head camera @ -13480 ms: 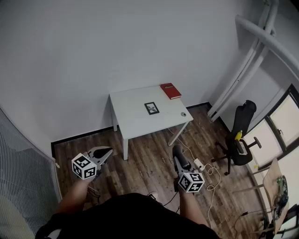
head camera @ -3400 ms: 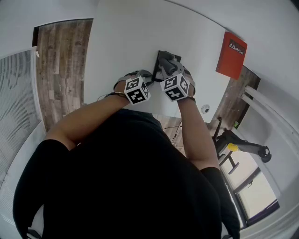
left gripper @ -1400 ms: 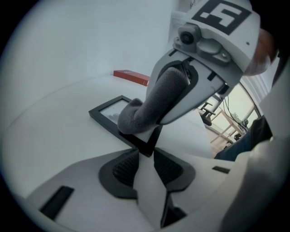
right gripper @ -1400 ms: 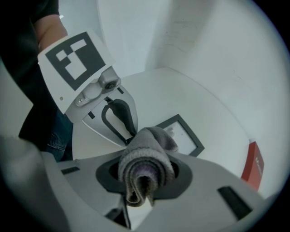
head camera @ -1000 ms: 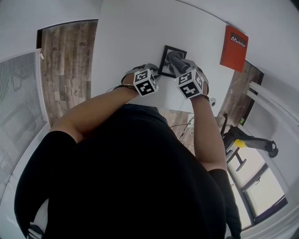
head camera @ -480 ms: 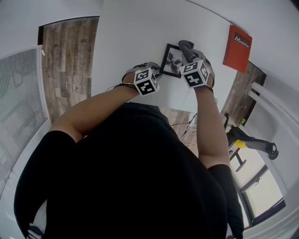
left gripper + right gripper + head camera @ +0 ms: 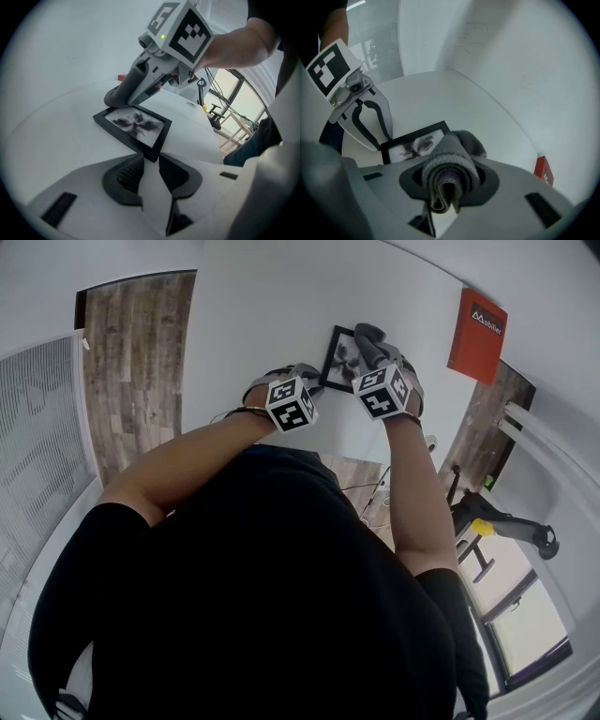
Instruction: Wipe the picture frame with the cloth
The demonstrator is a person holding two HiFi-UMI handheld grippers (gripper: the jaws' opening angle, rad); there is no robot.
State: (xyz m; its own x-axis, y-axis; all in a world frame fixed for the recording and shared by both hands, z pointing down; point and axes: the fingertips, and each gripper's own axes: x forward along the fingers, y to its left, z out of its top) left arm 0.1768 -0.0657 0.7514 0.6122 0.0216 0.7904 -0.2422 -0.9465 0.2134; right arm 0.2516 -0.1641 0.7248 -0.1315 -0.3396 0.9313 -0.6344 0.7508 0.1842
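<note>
The picture frame (image 7: 337, 354) lies flat on the white worktop (image 7: 253, 315), a black border round a dark, blotchy print, and both claws are close upon it. At its far edge the grey cloth (image 7: 123, 91) comes down, its rolled end touching the frame's rim as the left gripper view shows it. The right claw (image 7: 449, 180) is clenched on that cloth (image 7: 449, 164), the folded bundle bulging out ahead of the jaws and hiding part of the frame (image 7: 415, 143) beyond. On the near side the left claw (image 7: 151, 161) is released, its jaws standing a little apart with bare worktop showing in the gap, and the frame's (image 7: 135, 127) near corner sits just at their tips. From the head view the two marker cubes ride side by side above the frame, the left claw (image 7: 305, 381) low beside the frame's edge. A red book (image 7: 477, 322) rests well apart near the worktop's far corner, with wood floor (image 7: 131, 362) to the left.
</note>
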